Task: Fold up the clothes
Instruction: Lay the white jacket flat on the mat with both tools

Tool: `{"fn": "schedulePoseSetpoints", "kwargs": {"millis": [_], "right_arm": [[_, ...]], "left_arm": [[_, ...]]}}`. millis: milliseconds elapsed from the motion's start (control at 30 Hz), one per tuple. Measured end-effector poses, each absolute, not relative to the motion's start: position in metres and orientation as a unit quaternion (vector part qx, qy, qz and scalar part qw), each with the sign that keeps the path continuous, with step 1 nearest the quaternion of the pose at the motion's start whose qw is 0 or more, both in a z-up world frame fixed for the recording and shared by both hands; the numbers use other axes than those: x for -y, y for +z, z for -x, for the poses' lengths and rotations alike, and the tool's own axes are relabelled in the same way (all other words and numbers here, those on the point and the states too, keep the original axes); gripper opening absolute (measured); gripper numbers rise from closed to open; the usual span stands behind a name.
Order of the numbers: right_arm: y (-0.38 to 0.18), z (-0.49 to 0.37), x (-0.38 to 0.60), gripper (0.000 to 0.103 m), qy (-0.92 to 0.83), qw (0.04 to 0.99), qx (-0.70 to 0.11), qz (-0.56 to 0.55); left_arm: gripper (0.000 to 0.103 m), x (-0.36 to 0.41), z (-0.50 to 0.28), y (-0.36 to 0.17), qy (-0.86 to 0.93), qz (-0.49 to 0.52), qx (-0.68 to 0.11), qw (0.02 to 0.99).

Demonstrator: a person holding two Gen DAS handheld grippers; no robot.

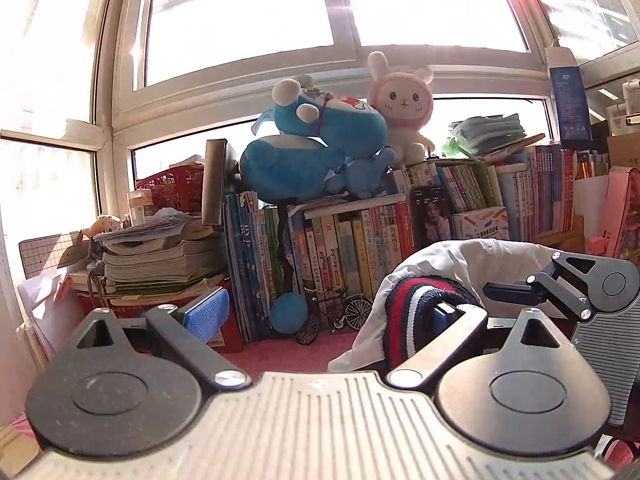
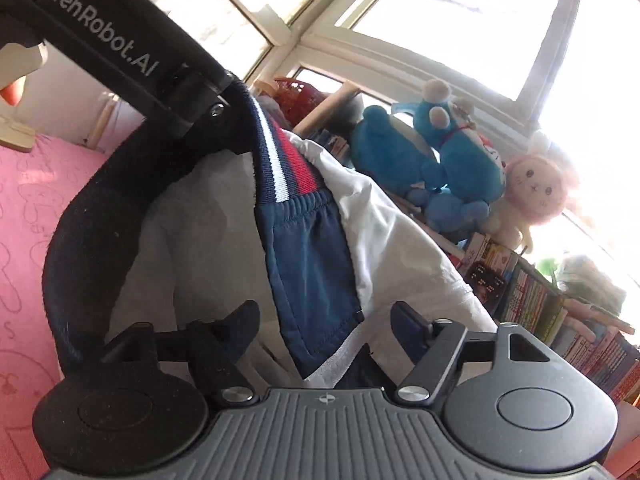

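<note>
A white and navy garment (image 1: 460, 256) with a red, white and navy ribbed band (image 1: 412, 304) is bunched up at the right of the left wrist view. My left gripper (image 1: 324, 316) stands wide open; its right finger (image 1: 448, 314) rests against the striped band, and its blue-padded left finger (image 1: 204, 316) is free. In the right wrist view the garment's navy panel (image 2: 312, 264) hangs down between the fingers of my right gripper (image 2: 324, 320). A gap shows on each side of the cloth, so the pads do not press on it. A black housing with white lettering (image 2: 108, 32) sits at the band's top.
A row of books (image 1: 352, 252) lines the back under the window, with a blue plush (image 1: 312, 148) and a pink rabbit plush (image 1: 404, 108) on top. At the left are paper stacks (image 1: 160, 256) and a red basket (image 1: 172, 188). A model bicycle (image 1: 332, 316) stands on the pink cover (image 2: 36, 216).
</note>
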State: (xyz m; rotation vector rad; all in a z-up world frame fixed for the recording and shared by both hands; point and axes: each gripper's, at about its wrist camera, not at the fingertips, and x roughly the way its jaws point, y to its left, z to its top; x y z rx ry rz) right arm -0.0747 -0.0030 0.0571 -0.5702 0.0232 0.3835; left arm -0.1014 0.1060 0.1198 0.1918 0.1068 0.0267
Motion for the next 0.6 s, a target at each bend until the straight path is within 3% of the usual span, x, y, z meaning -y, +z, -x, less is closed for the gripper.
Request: {"fn": "schedulePoseSetpoints", "kwargs": {"millis": [33,67,100,167,200,233,367,467,600], "right_arm": [[0.065,0.079,0.004,0.013,0.161,0.952,0.006,0.261],[0.071,0.085,0.010,0.014,0.150,0.958,0.016,0.244],[0.077,0.091,0.016,0.017,0.140,0.963,0.026,0.227],[0.078,0.102,0.027,0.037,0.113,0.963,0.032,0.241],[0.071,0.108,0.033,0.053,0.092,0.960,0.034,0.262],[0.064,0.113,0.038,0.059,0.070,0.955,0.036,0.284],[0.037,0.115,0.079,0.056,-0.018,0.946,-0.009,0.325],[0.039,0.115,0.124,0.054,-0.070,0.960,-0.055,0.264],[0.078,0.159,0.161,0.053,-0.116,0.980,-0.008,0.161]], "left_arm": [[0.098,-0.106,0.104,0.121,0.016,-0.103,-0.051,0.993],[0.101,-0.106,0.106,0.121,0.019,-0.110,-0.049,0.993],[0.102,-0.108,0.106,0.120,0.017,-0.109,-0.051,0.993],[0.103,-0.110,0.106,0.117,0.009,-0.101,-0.058,0.993],[0.103,-0.110,0.107,0.114,0.012,-0.100,-0.059,0.993],[0.103,-0.109,0.108,0.112,0.019,-0.100,-0.059,0.993],[0.103,-0.114,0.110,0.106,0.027,-0.092,-0.069,0.993],[0.103,-0.115,0.112,0.102,0.007,-0.083,-0.086,0.993],[0.103,-0.102,0.124,0.099,-0.004,-0.107,-0.079,0.991]]}}
